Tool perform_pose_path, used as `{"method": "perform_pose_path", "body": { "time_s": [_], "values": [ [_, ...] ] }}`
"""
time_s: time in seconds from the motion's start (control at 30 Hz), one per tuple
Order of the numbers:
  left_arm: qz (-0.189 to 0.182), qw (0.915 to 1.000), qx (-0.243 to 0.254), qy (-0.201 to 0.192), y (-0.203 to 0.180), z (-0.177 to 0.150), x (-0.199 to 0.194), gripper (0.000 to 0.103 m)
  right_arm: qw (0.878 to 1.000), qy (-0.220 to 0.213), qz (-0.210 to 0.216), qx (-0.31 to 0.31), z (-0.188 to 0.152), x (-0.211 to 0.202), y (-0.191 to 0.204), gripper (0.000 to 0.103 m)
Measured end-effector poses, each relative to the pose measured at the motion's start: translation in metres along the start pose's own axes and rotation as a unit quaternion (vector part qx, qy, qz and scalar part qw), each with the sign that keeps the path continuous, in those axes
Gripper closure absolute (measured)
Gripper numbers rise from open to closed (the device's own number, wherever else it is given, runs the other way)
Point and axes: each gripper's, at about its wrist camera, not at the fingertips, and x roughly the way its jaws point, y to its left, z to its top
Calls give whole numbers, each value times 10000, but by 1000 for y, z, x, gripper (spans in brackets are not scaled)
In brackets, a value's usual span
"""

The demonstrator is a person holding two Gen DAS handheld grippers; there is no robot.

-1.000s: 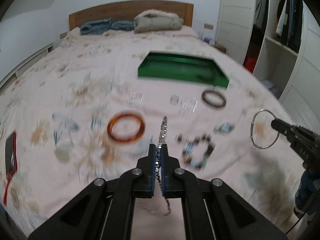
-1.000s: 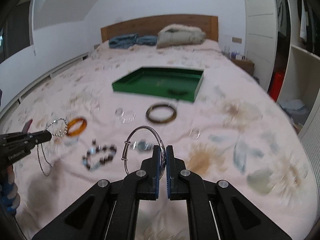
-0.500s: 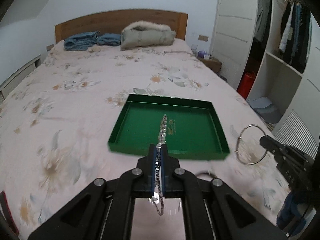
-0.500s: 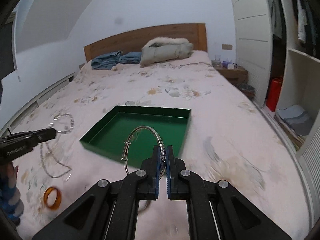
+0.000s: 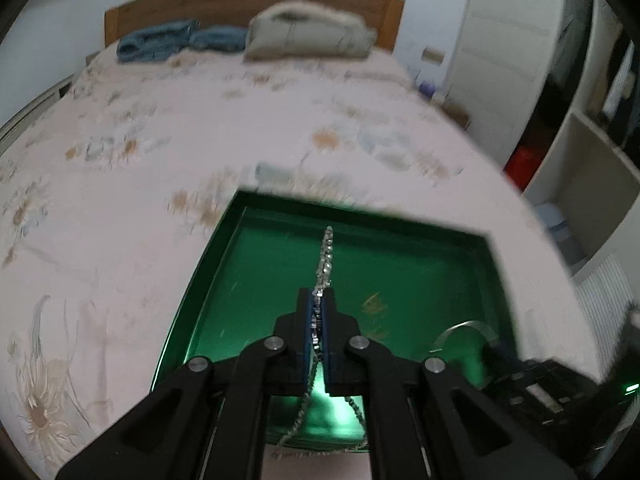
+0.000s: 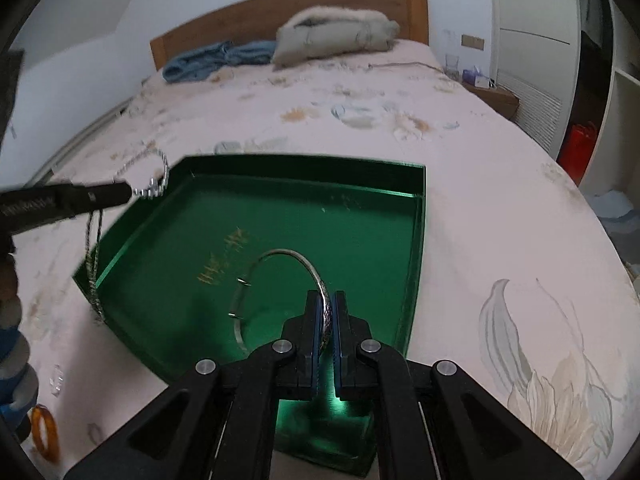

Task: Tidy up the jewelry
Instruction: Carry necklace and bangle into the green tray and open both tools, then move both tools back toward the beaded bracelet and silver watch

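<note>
A green tray [image 5: 248, 252] [image 6: 416, 240] lies on the floral bedspread. My left gripper [image 5: 319, 300] is shut on a silver chain necklace [image 5: 325, 256] and holds it over the tray's near half; the chain's loose ends hang below the fingers. In the right wrist view the left gripper [image 6: 128, 194] is at the tray's left corner with the necklace [image 6: 154, 184] dangling. My right gripper [image 6: 328, 300] is shut on a silver bangle [image 6: 280, 258] and holds it above the tray's near part. The bangle also shows blurred in the left wrist view [image 5: 464, 332].
An amber bangle [image 6: 44, 432] lies on the bedspread at the lower left. Folded blue clothes [image 6: 216, 60] and a grey pillow [image 6: 336, 32] lie by the wooden headboard. A wardrobe and shelves [image 5: 580, 120] stand to the right of the bed.
Both grippers have moved forward and down from the scattered jewelry to over the green tray, carrying the necklace and the bangle. Both stayed shut.
</note>
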Motion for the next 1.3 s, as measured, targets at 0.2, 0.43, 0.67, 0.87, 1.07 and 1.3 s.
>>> {"method": "perform_pose_path", "body": {
  "time_s": [0.2,0.43,0.67,0.87,1.07,1.3],
  "values": [
    [286,9965,21,781,15,-21,47,98,9997,228,-60,-112,-5,3,-3,89],
    [51,9968,-32,791,25,-9,23,96,10000,-71,36,-17,-4,-39,-6,65],
    [-83,9990,111,431,34,-12,-45,93,9990,-393,210,74,-22,-106,-8,60],
    [-317,9974,-156,625,52,-53,-65,57,9976,-564,356,165,-54,-153,-9,51],
    [-155,9959,-237,863,55,-79,-36,57,9979,-383,433,295,-89,-168,-20,51],
    [-182,9946,-74,1016,42,-92,-2,98,9983,-273,326,386,-104,-171,-39,51]
  ]
}}
